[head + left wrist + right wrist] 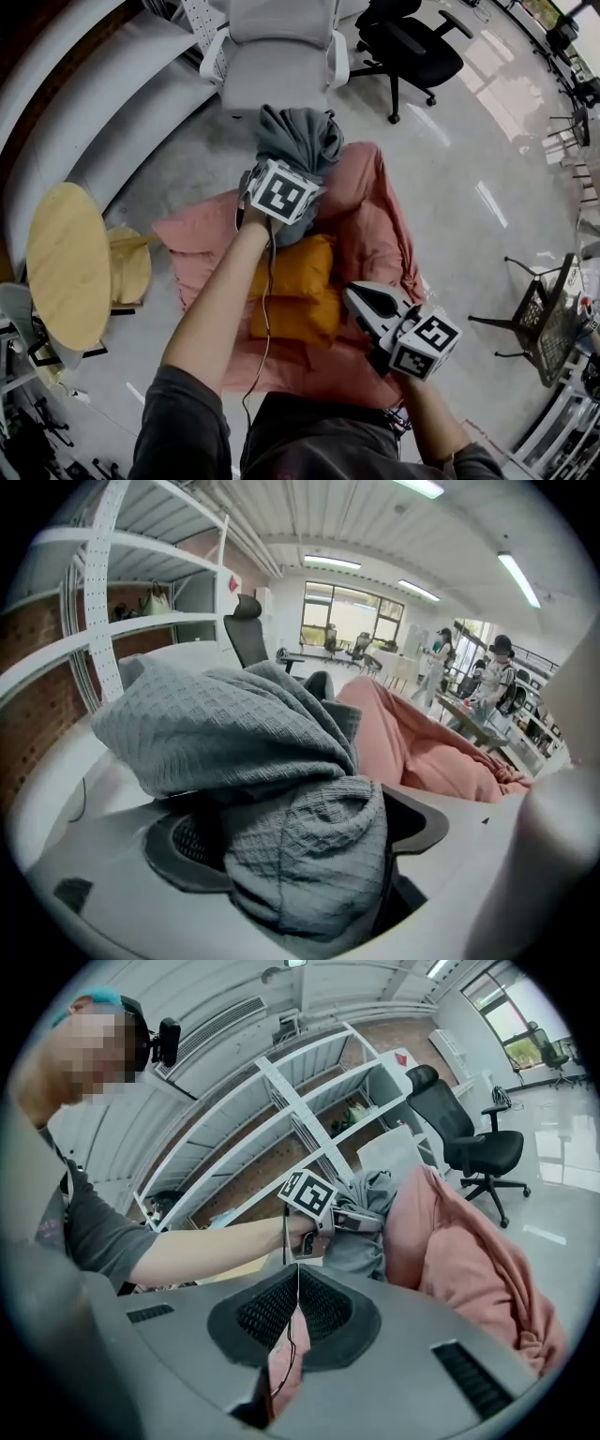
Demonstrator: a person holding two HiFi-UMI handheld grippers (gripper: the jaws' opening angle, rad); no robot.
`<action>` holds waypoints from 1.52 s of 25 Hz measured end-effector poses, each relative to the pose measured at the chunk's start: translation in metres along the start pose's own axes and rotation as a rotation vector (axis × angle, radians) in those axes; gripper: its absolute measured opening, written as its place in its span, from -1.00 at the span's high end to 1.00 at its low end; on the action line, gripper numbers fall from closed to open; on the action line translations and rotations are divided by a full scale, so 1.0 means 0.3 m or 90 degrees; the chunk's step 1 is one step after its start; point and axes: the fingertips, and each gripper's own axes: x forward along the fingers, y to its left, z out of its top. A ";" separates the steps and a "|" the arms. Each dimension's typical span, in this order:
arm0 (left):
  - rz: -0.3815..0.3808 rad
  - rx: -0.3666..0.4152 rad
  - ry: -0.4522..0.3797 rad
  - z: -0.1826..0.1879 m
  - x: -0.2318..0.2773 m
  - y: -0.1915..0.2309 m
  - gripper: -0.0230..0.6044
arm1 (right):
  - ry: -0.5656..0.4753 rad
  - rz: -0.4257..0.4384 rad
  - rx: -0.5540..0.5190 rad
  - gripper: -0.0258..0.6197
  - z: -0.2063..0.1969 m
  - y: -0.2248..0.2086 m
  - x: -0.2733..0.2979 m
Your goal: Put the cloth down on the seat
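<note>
Judging by its waffle weave and the way it slumps into loose folds, the grey cloth (298,141) is light, limp and not at all fragile; it will sag and spill wherever it is not supported, so a gathered bunch of folds is the sensible place to take hold, since a single edge would let the rest trail. It sits bundled at the far end of the pink beanbag (375,216), just short of the white armchair (277,75), and whether its weight already rests on the beanbag cannot be told. The left tongs (300,855) are spread wide around one thick fold: the cloth lies between the jaws, but the meshed pad on one side shows bare, so the hold reads as released and not pinching. The left forearm (220,309) reaches straight forward over the orange cushion (295,286), wrist level, tongs pointing away from the body. The right tongs (366,305) hang low and near the body, clenched on nothing, well apart from the cloth.
</note>
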 end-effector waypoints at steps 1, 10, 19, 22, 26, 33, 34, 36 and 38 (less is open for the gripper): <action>0.006 -0.008 0.006 -0.012 -0.008 0.003 -0.57 | -0.001 0.000 0.000 0.88 0.000 0.001 -0.006; 0.034 -0.034 -0.066 0.071 -0.089 0.048 -0.58 | -0.008 -0.005 0.011 0.88 0.008 -0.010 -0.050; 0.049 -0.073 0.007 -0.128 0.054 0.065 -0.44 | 0.004 0.004 0.001 0.88 -0.002 0.014 -0.032; 0.143 -0.050 0.026 -0.211 0.105 0.136 -0.28 | 0.013 0.007 0.002 0.88 -0.026 0.012 -0.031; 0.171 -0.017 0.011 -0.233 0.109 0.156 0.46 | 0.021 0.008 0.009 0.88 -0.045 0.006 -0.039; 0.146 -0.025 -0.128 -0.104 -0.091 0.001 0.68 | 0.010 0.030 0.014 0.88 -0.033 0.021 -0.045; 0.142 -0.015 -0.145 -0.083 -0.137 -0.049 0.68 | 0.005 0.039 0.011 0.88 -0.022 0.034 -0.045; 0.146 0.012 -0.172 -0.067 -0.217 -0.142 0.69 | -0.004 0.057 0.003 0.88 0.001 0.066 -0.046; 0.145 0.028 -0.160 -0.117 -0.218 -0.193 0.69 | -0.006 0.074 -0.009 0.88 0.014 0.095 -0.049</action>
